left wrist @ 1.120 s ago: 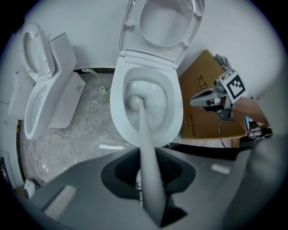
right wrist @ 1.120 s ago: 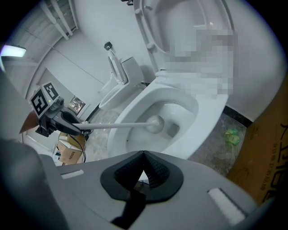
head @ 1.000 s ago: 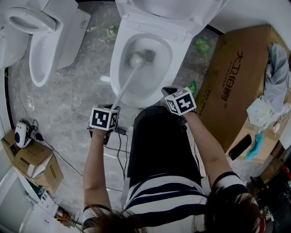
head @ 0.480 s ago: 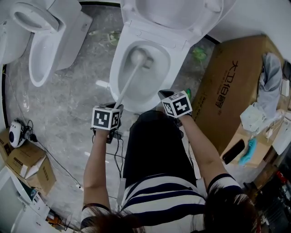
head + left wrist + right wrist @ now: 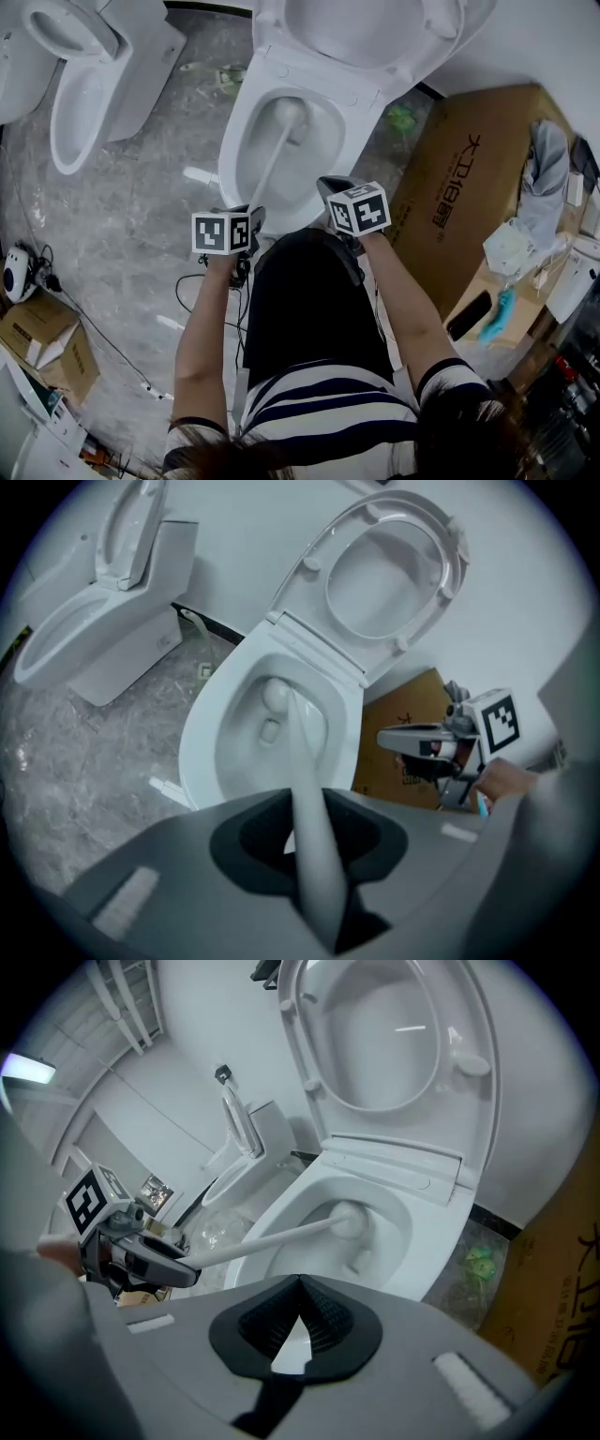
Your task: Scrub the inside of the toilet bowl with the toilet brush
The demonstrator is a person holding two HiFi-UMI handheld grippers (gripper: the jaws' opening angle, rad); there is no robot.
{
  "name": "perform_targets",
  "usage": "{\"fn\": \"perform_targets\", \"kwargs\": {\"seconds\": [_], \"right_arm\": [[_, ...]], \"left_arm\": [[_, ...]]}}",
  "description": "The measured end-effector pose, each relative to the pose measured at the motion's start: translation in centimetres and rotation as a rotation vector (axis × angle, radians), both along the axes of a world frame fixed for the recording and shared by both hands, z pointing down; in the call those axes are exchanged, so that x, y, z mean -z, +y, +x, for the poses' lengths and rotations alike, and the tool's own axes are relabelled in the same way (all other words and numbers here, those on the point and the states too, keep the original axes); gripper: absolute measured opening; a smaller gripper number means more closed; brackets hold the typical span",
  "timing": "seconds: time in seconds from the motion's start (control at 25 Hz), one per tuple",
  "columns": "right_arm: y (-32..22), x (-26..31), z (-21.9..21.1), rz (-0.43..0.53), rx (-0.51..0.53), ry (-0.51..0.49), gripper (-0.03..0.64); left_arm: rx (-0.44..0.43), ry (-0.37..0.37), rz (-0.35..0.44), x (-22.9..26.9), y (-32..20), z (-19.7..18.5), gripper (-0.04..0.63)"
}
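Observation:
The white toilet bowl (image 5: 246,178) stands open with its seat and lid (image 5: 361,37) raised. A white toilet brush has its round head (image 5: 291,113) deep in the bowl, near the back wall. Its long handle (image 5: 266,169) slants down to my left gripper (image 5: 249,218), which is shut on it. The left gripper view has the handle (image 5: 309,827) clamped between the jaws and the brush head (image 5: 275,694) beside the drain. My right gripper (image 5: 329,185) hovers at the bowl's front right rim, shut and holding nothing (image 5: 300,1286). From that side the brush head (image 5: 349,1219) rests inside the bowl.
A second toilet (image 5: 80,94) stands at the upper left. A big cardboard box (image 5: 464,187) lies close on the right, with cluttered items (image 5: 511,248) beyond it. Small boxes (image 5: 37,337) and cables (image 5: 183,291) lie on the grey floor at the left. The person's legs (image 5: 309,300) are before the bowl.
The brush head has slid from the bowl's middle toward its back wall. Both grippers have edged closer to the bowl's front rim.

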State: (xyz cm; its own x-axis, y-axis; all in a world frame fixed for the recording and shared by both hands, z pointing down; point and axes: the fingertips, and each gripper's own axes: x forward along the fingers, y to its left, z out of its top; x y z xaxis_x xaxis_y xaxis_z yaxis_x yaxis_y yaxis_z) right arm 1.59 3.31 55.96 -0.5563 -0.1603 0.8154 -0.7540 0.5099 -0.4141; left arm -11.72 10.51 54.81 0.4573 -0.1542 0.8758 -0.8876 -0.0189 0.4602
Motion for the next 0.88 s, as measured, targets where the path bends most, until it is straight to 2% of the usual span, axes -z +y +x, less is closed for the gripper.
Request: {"fn": "perform_targets", "kwargs": {"seconds": [0.36,0.56,0.88], "right_arm": [[-0.4,0.2,1.0,0.005,-0.054,-0.011,-0.005],[-0.2,0.7,0.8,-0.002,-0.078,-0.056,-0.005],[0.3,0.8,1.0,0.003,-0.058,-0.033,-0.005]], "left_arm": [[0.084,0.128,-0.013,-0.4,0.0,2.4,0.0],[0.104,0.175,-0.022,-0.2,0.2,3.5,0.0],[-0.01,0.194,-0.045,0.3,1.7,5.2,0.0]]}}
